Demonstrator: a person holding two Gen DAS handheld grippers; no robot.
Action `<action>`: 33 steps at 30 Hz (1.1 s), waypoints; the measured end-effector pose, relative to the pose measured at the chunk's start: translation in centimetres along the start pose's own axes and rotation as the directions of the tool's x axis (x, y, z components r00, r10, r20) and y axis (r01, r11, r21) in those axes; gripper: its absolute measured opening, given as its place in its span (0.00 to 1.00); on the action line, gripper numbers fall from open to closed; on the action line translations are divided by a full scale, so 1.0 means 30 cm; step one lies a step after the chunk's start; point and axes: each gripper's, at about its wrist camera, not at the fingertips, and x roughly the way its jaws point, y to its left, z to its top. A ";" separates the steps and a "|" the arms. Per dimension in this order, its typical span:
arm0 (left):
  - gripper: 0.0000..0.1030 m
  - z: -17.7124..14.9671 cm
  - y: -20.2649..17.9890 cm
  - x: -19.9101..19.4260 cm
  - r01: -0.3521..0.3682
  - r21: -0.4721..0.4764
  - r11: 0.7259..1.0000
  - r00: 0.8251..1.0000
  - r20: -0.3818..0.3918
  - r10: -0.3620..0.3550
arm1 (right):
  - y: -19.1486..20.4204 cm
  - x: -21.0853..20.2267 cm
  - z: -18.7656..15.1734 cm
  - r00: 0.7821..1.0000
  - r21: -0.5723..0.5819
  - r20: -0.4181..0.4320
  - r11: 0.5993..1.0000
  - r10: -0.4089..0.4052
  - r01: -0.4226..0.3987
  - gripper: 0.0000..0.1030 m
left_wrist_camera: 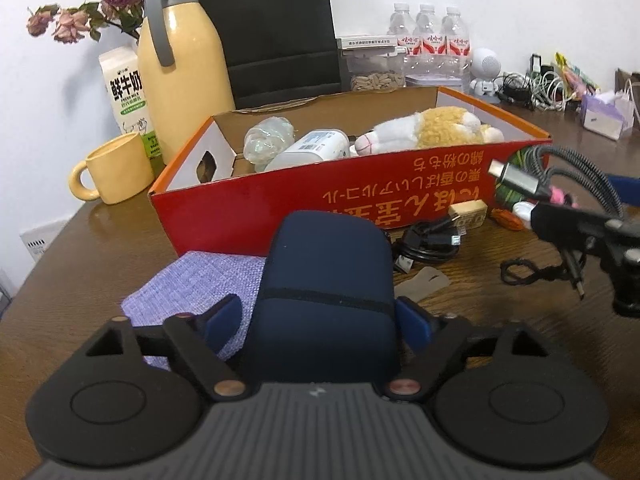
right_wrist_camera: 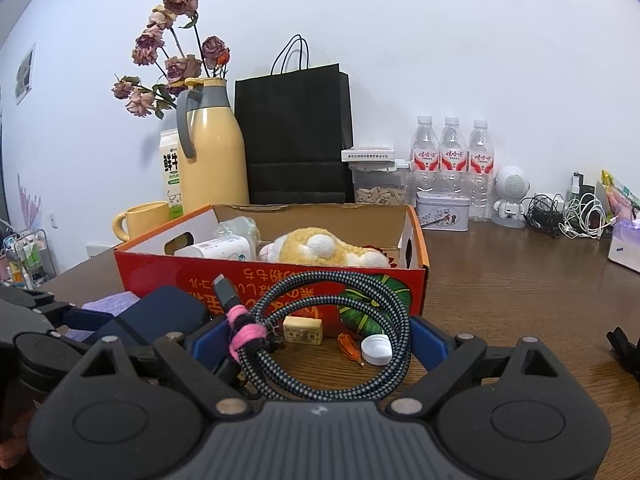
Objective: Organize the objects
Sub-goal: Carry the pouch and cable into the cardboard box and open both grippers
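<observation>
The red cardboard box [right_wrist_camera: 280,280] on the brown wooden desk [right_wrist_camera: 500,280] already holds a plush toy [right_wrist_camera: 320,250] and bottles. The left gripper [left_wrist_camera: 320,320] jaws clasp a dark blue pouch [left_wrist_camera: 326,280]; the right gripper [right_wrist_camera: 320,340] grasps a coiled braided cable [right_wrist_camera: 332,320]. Both, with several small items, are outside the box.

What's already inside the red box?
Inside the red box: a crumpled clear bottle, a white bottle lying on its side and a yellow-and-white plush toy. The front wall hides the box floor and anything lower down.
</observation>
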 end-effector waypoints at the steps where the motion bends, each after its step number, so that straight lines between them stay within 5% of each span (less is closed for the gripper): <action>1: 0.71 0.000 0.000 -0.003 0.012 -0.005 1.000 1.000 -0.002 -0.012 | 0.000 0.001 0.000 1.000 0.000 -0.002 1.000 -0.001 0.001 0.90; 18: 0.66 0.033 0.043 -0.094 0.071 -0.057 0.996 0.996 0.066 -0.067 | 0.025 0.006 0.001 1.000 -0.042 -0.010 0.999 -0.024 0.023 0.90; 33: 0.66 0.254 0.132 -0.106 0.126 -0.112 0.986 0.985 0.133 -0.111 | 0.073 0.063 0.205 0.999 -0.111 0.037 0.994 -0.017 0.021 0.90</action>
